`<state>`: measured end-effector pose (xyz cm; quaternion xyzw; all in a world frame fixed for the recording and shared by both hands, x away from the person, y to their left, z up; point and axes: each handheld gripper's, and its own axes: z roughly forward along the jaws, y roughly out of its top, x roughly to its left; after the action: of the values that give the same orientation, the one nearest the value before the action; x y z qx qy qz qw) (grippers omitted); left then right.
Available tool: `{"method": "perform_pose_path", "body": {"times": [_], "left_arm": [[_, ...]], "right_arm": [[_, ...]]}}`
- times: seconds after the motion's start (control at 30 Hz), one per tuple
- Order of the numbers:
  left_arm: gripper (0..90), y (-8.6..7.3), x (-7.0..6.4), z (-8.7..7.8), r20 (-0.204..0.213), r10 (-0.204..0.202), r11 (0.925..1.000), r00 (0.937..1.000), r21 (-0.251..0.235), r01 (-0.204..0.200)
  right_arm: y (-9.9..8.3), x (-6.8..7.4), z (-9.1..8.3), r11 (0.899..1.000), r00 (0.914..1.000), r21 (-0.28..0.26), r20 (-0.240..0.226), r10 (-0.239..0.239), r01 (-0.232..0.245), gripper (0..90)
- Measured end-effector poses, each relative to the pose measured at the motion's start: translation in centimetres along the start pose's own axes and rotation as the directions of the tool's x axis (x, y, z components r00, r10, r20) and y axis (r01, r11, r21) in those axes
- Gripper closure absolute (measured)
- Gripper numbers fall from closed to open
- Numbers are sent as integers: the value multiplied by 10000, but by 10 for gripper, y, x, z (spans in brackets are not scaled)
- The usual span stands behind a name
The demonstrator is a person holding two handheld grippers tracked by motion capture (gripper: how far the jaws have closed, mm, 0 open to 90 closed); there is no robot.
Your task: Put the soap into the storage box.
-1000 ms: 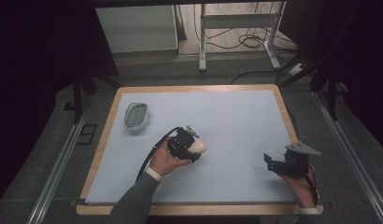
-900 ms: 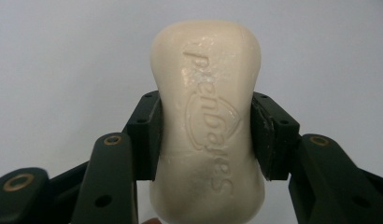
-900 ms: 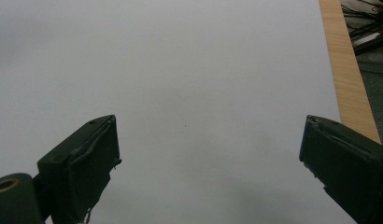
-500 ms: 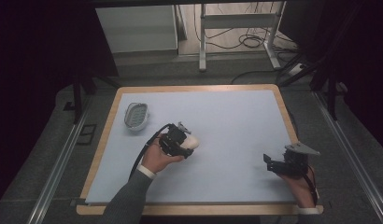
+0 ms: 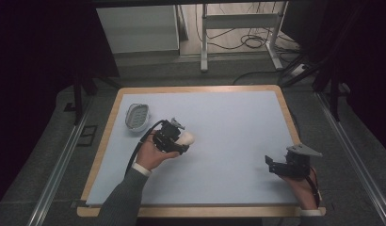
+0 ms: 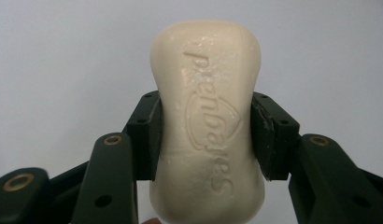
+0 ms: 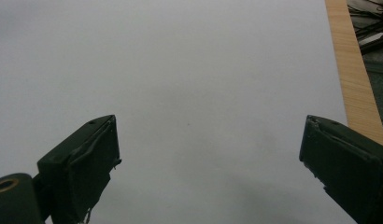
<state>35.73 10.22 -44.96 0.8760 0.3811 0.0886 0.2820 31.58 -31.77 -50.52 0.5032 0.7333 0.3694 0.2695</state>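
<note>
The left tool [image 5: 181, 139], clamping a soap bar [image 6: 208, 116], has moved nearer the empty soap dish [image 5: 137, 117]; right tool [image 5: 271, 165] gapes wide.

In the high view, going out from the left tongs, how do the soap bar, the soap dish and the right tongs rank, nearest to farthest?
1. Soap bar: clamped in the left tongs, left of table centre.
2. Soap dish: on the table's far-left part, just beyond and left of the hand.
3. Right tongs: open, across the table near its near-right corner.

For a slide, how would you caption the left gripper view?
Left gripper clamps a cream soap bar.
</note>
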Motion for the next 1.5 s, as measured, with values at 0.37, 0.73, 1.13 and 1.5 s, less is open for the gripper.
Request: {"method": "perform_pose_path", "body": {"times": [0.37,0.73,1.13,1.5], "left_arm": [[497,1,16,-14,-253,-329,9987,9991,-405,318],[497,1,29,-16,-576,-523,9981,9970,-341,504],[497,1,47,-18,-880,-747,9971,9933,-230,730],[497,-2,58,-20,-1140,-964,9953,9888,-196,947]], "right_arm": [[0,-1,0,10000,10000,-48,23,7,-7,47],[-1,0,1,10000,10000,11,-4,-59,59,47],[-1,0,2,9999,10000,69,7,-83,83,47],[-1,0,2,9999,10000,101,34,-36,36,47]]}}
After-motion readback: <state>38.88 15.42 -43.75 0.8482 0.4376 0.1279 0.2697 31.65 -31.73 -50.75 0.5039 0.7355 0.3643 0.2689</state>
